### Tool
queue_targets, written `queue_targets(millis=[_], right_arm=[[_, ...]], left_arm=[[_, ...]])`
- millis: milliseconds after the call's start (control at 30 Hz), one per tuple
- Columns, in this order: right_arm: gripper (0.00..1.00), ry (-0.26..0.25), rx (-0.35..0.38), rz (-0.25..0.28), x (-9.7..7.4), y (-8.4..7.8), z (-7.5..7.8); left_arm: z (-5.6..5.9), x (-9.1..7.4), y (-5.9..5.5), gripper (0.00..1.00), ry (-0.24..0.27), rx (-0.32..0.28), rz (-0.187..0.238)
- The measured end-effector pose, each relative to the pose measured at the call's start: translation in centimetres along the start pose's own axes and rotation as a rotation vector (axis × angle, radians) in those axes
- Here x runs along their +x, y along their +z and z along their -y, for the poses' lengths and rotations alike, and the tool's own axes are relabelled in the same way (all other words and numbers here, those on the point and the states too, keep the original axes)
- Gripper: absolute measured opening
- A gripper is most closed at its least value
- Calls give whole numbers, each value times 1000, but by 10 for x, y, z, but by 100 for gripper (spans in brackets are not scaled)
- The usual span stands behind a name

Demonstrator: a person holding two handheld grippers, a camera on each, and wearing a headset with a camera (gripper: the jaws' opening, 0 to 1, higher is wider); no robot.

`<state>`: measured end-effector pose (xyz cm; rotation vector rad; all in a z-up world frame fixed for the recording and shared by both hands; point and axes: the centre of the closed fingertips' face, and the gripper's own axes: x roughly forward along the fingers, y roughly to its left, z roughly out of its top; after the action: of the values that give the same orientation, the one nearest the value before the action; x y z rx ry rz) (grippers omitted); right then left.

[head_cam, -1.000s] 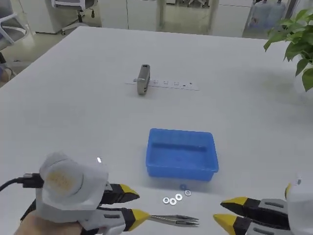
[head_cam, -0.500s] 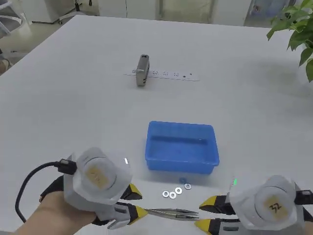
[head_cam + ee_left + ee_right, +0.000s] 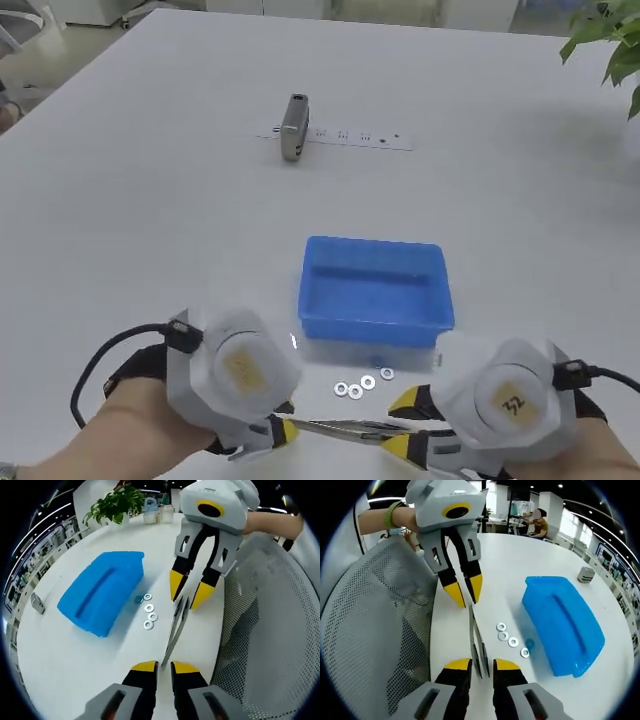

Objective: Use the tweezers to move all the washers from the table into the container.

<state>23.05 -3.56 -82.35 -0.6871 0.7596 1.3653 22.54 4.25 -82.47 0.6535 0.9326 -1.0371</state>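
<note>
My left fingers (image 3: pixel 145 669) clamp the tweezers (image 3: pixel 174 630); right fingers (image 3: pixel 506 666) straddle the prongs, can't tell if gripping.

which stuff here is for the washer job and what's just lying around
For the job: tweezers, washers, blue container.
Lying about: power strip, grey block at its end, plant, mesh chair.

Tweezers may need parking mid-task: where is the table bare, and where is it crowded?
Bare: the table left of the container, the stretch between container and power strip, and the area right of the container. Crowded: the near strip where the washers lie before the tweezers.
</note>
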Motion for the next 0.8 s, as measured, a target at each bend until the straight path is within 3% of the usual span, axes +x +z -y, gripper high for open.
queue_targets(millis=[167,233,433,600,800], right_arm=[[14,16,-37,-12,5,1,-1],[13,23,-45,-12,7,2,-2],[13,32,-73,-23,10,2,-2],[11,30,-85,-14,8,3,-1],[10,32,-140,16,2,10,-5]], left_arm=[[2,6,0,6,14,71,-25],[5,5,1,1,11,87,-14],[11,4,4,0,-14,111,9],[13,-13,14,0,-4,126,66],[16,-48,38,0,-1,144,159]])
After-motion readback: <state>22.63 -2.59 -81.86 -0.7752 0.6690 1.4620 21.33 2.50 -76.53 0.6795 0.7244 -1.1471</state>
